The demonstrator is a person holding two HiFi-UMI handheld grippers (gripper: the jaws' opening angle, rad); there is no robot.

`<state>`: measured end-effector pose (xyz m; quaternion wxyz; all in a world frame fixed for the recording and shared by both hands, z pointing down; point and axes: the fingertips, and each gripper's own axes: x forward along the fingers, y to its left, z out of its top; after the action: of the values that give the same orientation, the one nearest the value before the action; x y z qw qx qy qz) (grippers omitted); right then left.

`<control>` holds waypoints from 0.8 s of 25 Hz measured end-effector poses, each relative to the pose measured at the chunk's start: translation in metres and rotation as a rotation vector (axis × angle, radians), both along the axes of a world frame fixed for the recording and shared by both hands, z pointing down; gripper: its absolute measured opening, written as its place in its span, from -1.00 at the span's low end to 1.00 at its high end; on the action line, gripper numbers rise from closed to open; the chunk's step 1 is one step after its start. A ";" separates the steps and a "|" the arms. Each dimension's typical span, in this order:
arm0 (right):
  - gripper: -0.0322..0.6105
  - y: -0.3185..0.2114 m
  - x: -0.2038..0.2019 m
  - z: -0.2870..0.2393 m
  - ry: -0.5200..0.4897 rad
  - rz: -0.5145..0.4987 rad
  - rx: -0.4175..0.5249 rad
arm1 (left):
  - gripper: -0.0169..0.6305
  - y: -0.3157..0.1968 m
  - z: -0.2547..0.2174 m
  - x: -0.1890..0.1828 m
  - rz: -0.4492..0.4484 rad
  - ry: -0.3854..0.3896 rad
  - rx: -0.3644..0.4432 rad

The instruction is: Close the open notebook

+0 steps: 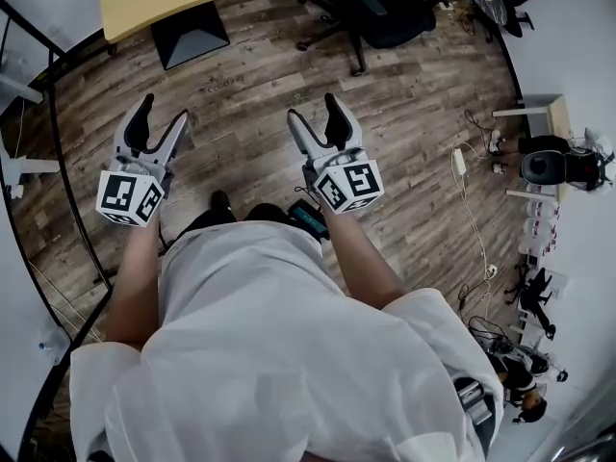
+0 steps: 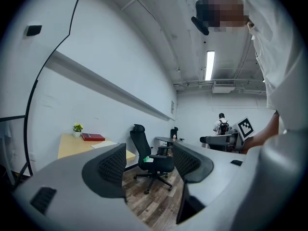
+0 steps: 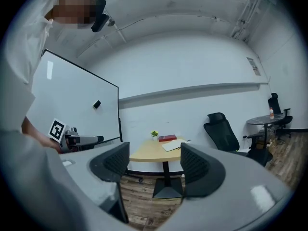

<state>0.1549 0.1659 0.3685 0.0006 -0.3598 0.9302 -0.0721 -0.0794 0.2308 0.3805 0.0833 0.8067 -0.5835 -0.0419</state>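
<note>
Left gripper [image 1: 164, 109] and right gripper [image 1: 313, 107] are hovering spread and empty, well apart from the open notebook [image 3: 172, 146] lying around eleven o'clock on the table [image 3: 147, 153], which is probably light and floppy and best taken by one cover edge.

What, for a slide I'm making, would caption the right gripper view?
Open right gripper faces a distant wooden table holding an open notebook, red book and small plant.

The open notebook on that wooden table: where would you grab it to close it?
Likely the free outer edge of one page of the notebook, which lies flat near the table's edge. Come from the room side, since a red book sits behind it. Spine direction is too distant to tell.
</note>
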 end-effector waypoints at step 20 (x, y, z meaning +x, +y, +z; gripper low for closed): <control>0.14 -0.146 -0.059 0.003 -0.041 -0.040 -0.014 | -0.07 -0.121 0.011 -0.061 -0.064 0.021 -0.031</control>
<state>0.0960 0.0197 0.3713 0.0158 -0.3398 0.9364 -0.0858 -0.1407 0.1101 0.3915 0.1003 0.7857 -0.6089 -0.0439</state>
